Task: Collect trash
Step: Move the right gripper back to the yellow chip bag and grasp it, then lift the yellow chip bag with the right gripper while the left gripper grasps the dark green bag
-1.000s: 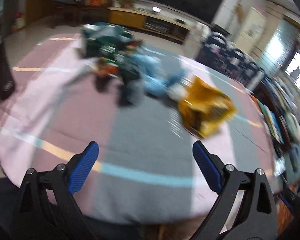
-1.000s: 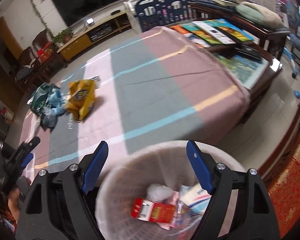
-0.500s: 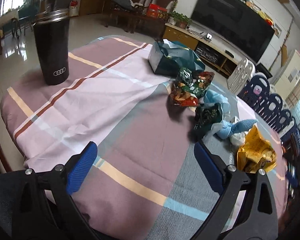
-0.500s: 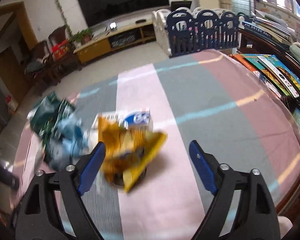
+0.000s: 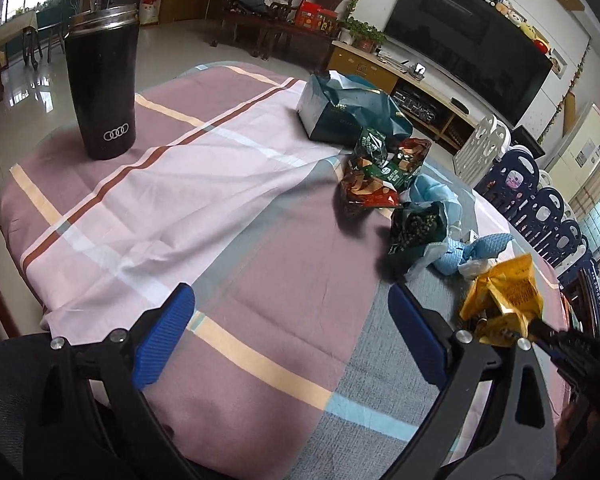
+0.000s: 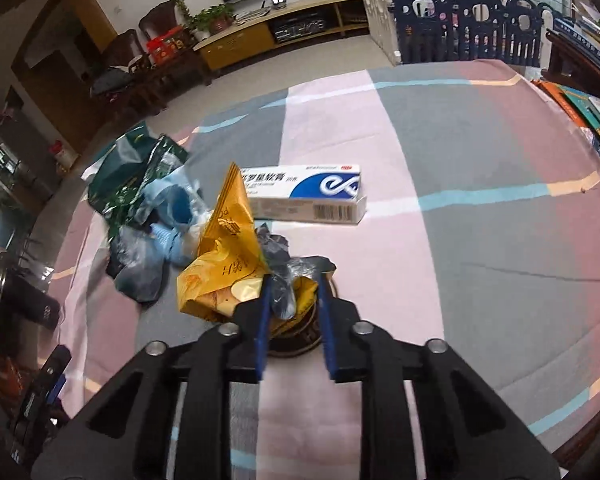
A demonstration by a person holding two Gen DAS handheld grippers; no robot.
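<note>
Living room w/ a big dark TV wall and low cabinet behind; striped cloth covers the counter (image 6: 480, 216) that carries the trash.

Yellow snack bag (image 6: 224, 260) sits mid-counter, toward the near edge in the right wrist view, crumpled and torn open, one corner sticking up, foil inside showing. A dark crinkly bit of plastic (image 6: 280, 264) lies against its open end. The right tongs (image 6: 292, 292) are closing on that end, jaws nearly together, w/ the bag's rim and the dark plastic between the pads; grip looks to be on thin film only.

Risks, as a guess: hold is on a loose edge, so the bag could slip or tear on lifting, and any crumbs could spill out of the open mouth. The dark plastic may drop free if it's only pinched alongside.

Just behind the bag is a white-and-blue medicine box (image 6: 304, 192), apart from it. To its left, a heap of blue and green wrappers (image 6: 156, 208) nearly touches it, so a drag could pull them along.

Left tongs (image 5: 288, 340) hover wide open over the near counter edge, nothing between them. Black tumbler (image 5: 102, 92) stands upright at the far left corner.
</note>
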